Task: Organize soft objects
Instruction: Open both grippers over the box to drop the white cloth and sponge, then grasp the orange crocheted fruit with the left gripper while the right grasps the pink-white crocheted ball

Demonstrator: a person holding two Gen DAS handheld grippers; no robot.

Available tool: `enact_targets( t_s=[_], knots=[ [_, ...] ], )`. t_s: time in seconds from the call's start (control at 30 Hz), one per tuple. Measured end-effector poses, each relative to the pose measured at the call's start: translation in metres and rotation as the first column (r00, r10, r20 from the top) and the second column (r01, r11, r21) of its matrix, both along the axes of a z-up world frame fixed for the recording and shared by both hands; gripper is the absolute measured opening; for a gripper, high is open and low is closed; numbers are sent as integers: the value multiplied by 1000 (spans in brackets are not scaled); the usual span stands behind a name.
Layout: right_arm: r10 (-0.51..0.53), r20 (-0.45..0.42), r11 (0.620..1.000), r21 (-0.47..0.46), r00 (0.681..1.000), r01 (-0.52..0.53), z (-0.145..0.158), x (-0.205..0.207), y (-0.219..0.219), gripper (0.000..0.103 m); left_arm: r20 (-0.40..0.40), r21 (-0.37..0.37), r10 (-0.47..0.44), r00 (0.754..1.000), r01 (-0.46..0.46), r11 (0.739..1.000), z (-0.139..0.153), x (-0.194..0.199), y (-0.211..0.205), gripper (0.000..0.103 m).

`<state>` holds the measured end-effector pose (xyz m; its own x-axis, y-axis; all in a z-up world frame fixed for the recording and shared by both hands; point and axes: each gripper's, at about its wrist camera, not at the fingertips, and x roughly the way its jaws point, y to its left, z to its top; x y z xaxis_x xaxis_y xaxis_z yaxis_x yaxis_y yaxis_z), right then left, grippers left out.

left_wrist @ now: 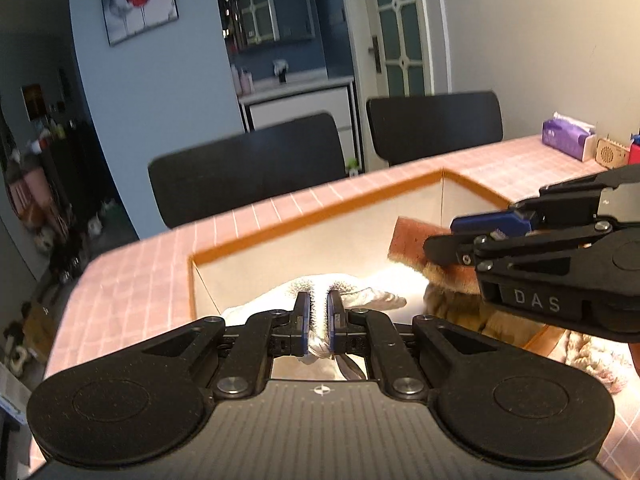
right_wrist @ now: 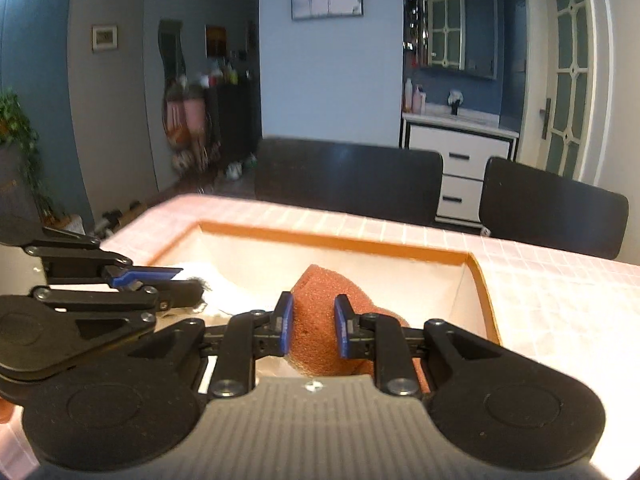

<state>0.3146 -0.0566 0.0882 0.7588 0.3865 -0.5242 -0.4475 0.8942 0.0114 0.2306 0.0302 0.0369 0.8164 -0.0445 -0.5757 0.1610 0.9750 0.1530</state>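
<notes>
My left gripper [left_wrist: 319, 308] is shut on a white cloth [left_wrist: 352, 294] and holds it over the near left part of an orange-rimmed white box [left_wrist: 312, 218]. My right gripper [right_wrist: 313, 320] is shut on an orange-brown sponge [right_wrist: 316, 304] and holds it over the same box [right_wrist: 360, 242]. In the left wrist view the right gripper [left_wrist: 444, 240] comes in from the right with the sponge [left_wrist: 412, 242]. In the right wrist view the left gripper [right_wrist: 180, 280] comes in from the left with the cloth [right_wrist: 218, 284]. A brown plush thing [left_wrist: 460, 312] lies in the box under the sponge.
The box stands on a table with a pink tiled cover [left_wrist: 140, 264]. Two black chairs [left_wrist: 248, 168] stand at its far side. A purple tissue pack [left_wrist: 564, 138] and a wooden item [left_wrist: 610, 154] sit at the far right. A fuzzy beige cloth [left_wrist: 592, 360] lies by the box's right side.
</notes>
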Motion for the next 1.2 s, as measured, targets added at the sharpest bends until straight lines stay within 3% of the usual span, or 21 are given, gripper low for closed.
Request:
enact_targets(
  t_s=[0.17,0.33,0.47,0.67,0.87,1.0,1.2],
  knots=[
    [20,-32,999,-41,999,-21,-6,9,3,22,-61,-28,-2,998,1,1000,-6,3,3,10],
    [34,-64,999,-37,997,-36,-10,10,3,25,-51,-8,12,999,-13,1000,-2,2,5,23],
    [27,-89,1000,10,996,-26,-7,7,0,29,-23,-9,17,1000,-17,1000,5,-1,6,24],
    [-2,-56,999,47,998,5,6,-12,-7,43,62,-22,42,997,-41,999,26,-20,6,35],
    [-38,43,996,83,998,34,32,-48,-18,55,164,-68,47,985,-37,997,54,-49,5,36],
    [-58,103,990,137,993,44,49,-80,-28,64,245,-115,39,969,-11,993,68,-78,1,39],
    [-82,194,984,168,978,49,55,-137,-43,66,355,-170,32,934,31,985,72,-127,-4,41]
  ],
)
